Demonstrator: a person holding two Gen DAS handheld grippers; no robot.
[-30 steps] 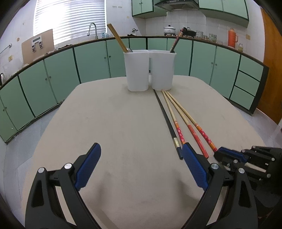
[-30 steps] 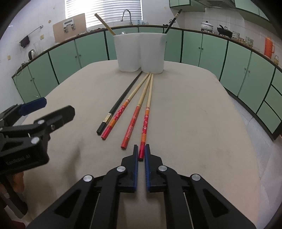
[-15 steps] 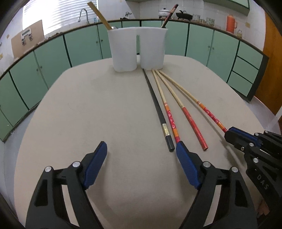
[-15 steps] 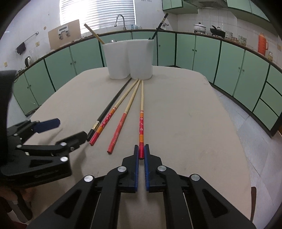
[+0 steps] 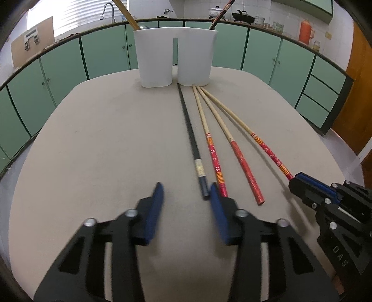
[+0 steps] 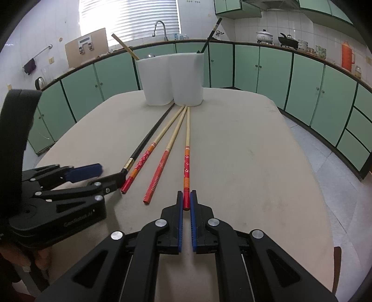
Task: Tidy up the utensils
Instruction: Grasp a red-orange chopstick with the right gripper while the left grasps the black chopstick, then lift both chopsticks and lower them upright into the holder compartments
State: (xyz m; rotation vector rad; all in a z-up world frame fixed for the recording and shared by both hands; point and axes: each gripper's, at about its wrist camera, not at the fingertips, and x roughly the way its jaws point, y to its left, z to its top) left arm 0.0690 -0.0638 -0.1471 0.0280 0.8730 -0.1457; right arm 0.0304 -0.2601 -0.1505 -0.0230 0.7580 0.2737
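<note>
On the beige table (image 5: 93,139) lie a black chopstick (image 5: 190,134) and three bamboo chopsticks with red handles, fanned out from a white two-cup holder (image 5: 176,58). My left gripper (image 5: 186,192) is closing. The black chopstick's near end lies between its jaws, close to the right pad (image 5: 215,197), with a wide gap to the other pad. My right gripper (image 6: 186,197) is shut on the near end of the rightmost red-handled chopstick (image 6: 187,162). The holder's left cup has a wooden utensil (image 5: 126,11) and its right cup a dark chopstick (image 5: 222,11).
The other two red-handled chopsticks (image 5: 215,158) (image 5: 241,162) lie between the black one and the held one. Green cabinets ring the table, with pots and an orange flask (image 5: 305,32) on the counter. A hand (image 6: 14,255) holds the left gripper.
My left gripper moved forward and down to the black chopstick's near end, and its jaws narrowed a lot. The right gripper stayed shut on its chopstick end.
</note>
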